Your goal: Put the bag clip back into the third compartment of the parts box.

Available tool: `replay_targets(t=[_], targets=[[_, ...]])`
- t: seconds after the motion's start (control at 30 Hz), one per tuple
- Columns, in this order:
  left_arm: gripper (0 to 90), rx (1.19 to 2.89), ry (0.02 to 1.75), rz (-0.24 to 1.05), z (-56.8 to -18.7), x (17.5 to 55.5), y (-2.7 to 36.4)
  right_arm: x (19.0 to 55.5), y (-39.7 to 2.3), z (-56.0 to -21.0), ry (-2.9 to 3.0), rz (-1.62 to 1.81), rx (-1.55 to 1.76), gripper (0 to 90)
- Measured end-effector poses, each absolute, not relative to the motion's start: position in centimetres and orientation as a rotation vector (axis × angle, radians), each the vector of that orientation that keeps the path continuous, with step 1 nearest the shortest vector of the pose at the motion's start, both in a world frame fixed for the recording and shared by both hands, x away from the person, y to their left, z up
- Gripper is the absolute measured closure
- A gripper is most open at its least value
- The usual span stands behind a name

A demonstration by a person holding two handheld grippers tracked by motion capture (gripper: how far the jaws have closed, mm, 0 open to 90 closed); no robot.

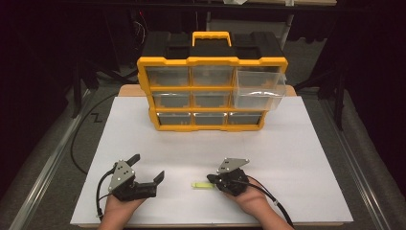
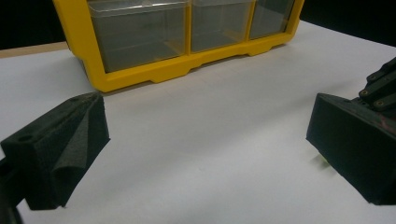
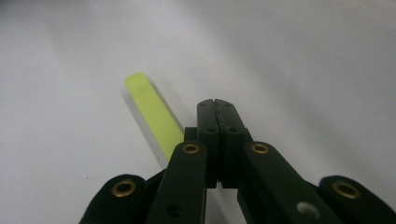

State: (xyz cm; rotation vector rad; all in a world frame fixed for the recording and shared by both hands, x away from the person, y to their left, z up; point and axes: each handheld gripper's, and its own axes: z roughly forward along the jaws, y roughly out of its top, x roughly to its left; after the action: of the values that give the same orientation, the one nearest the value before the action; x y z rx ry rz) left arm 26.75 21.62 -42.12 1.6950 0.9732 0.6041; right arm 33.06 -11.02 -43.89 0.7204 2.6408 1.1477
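Nearest the camera, the left gripper [image 1: 146, 168] rested on the white worktop [image 1: 297, 143] with jaws spread wide and empty. Beyond both grippers stood the yellow drawer organizer [image 1: 212, 91], one upper drawer [image 1: 258, 88] pulled out. Pressed fully together, the right gripper [image 1: 211, 180] held nothing: the yellow-green strip [image 3: 153, 114] lay just beside its tips, so pickup and stowing apparently remained.

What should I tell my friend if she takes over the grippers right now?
Left gripper: open, empty, resting on the table.
Right gripper: shut with nothing between the jaws; the green strip lies flat just beside them, not held.
Drawer box: upright at the back, its top right drawer pulled out.
Done: drawer open.
Left: probably open the right gripper, grab the strip and put it in that drawer.
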Motion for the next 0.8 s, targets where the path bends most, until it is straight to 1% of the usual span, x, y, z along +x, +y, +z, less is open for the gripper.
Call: replay_targets(t=[0.43,0.63,0.67,0.7,0.77,0.8], targets=[[0.4,1.704,0.970,0.602,-42.1,26.7,21.6,31.8,-11.7,-43.7,2.660,1.131,0.694,89.8],[0.4,1.706,0.966,0.602,-42.1,26.7,21.6,31.7,-12.2,-43.3,2.649,1.160,0.692,85.5],[0.4,1.705,0.966,0.601,-42.1,26.7,21.6,31.8,-12.3,-43.1,2.642,1.178,0.703,83.5],[0.4,1.706,0.967,0.600,-42.1,26.7,21.6,31.8,-12.5,-42.9,2.636,1.192,0.701,77.9],[0.4,1.708,0.966,0.600,-42.1,26.7,21.5,31.7,-12.5,-42.9,2.645,1.198,0.704,72.1],[0.4,1.708,0.966,0.600,-42.1,26.7,21.5,31.7,-12.5,-42.9,2.645,1.198,0.704,72.1]])
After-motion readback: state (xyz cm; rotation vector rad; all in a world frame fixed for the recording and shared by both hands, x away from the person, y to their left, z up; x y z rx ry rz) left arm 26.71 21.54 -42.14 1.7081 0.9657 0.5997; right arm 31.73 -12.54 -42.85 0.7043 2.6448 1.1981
